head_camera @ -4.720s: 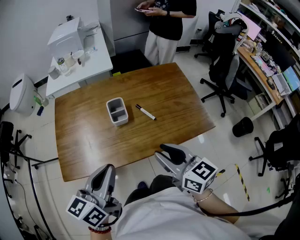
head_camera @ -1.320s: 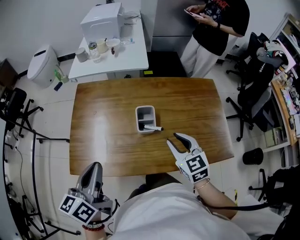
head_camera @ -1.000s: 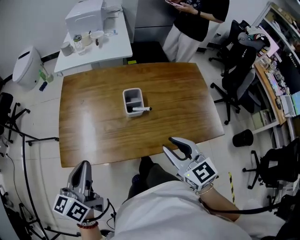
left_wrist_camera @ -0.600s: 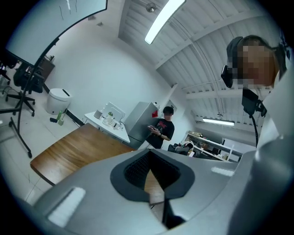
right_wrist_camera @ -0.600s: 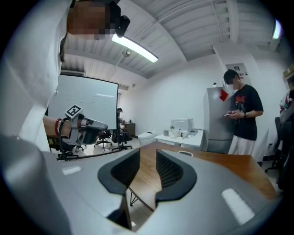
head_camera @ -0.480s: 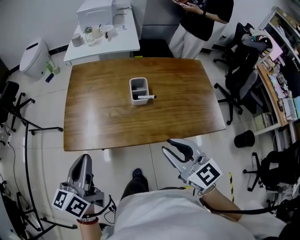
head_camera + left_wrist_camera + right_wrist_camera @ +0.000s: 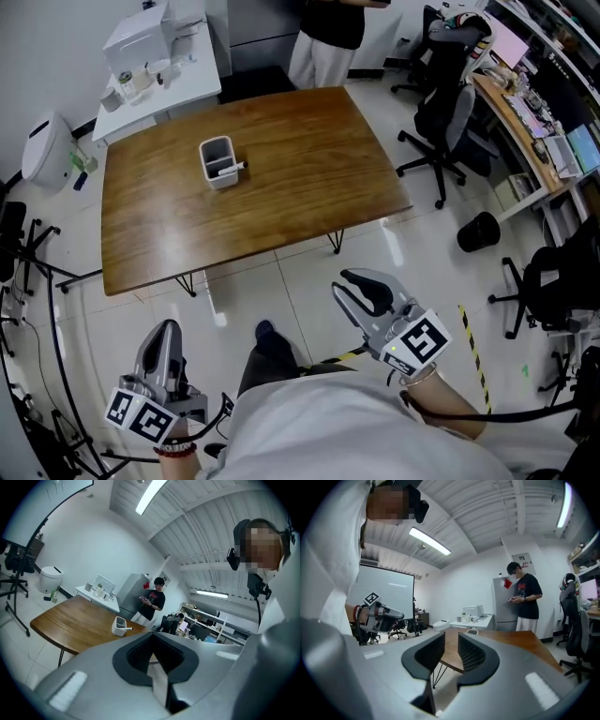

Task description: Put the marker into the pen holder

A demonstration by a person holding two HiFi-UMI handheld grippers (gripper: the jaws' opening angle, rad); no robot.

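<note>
The white pen holder (image 7: 217,160) stands on the wooden table (image 7: 281,141), far from me. The marker (image 7: 229,171) lies in its near compartment, one end poking over the right rim. In the left gripper view the pen holder (image 7: 119,626) and marker (image 7: 127,628) look small beyond the jaws. My left gripper (image 7: 167,332) hangs over the floor at the lower left, shut and empty. Also over the floor, well short of the table's edge, my right gripper (image 7: 367,287) has its jaws closing with a narrow gap and nothing between them.
A person (image 7: 328,28) stands beyond the table's far end. Office chairs (image 7: 450,117) and a long desk (image 7: 525,112) are on the right, with a black bin (image 7: 481,231) on the floor. A white side table (image 7: 159,70) with a box stands at the back left.
I have backed away from the table: both grippers now hang over the floor. The right jaws have narrowed. The marker, which lay on the table in the oldest frame, stays in the holder.
</note>
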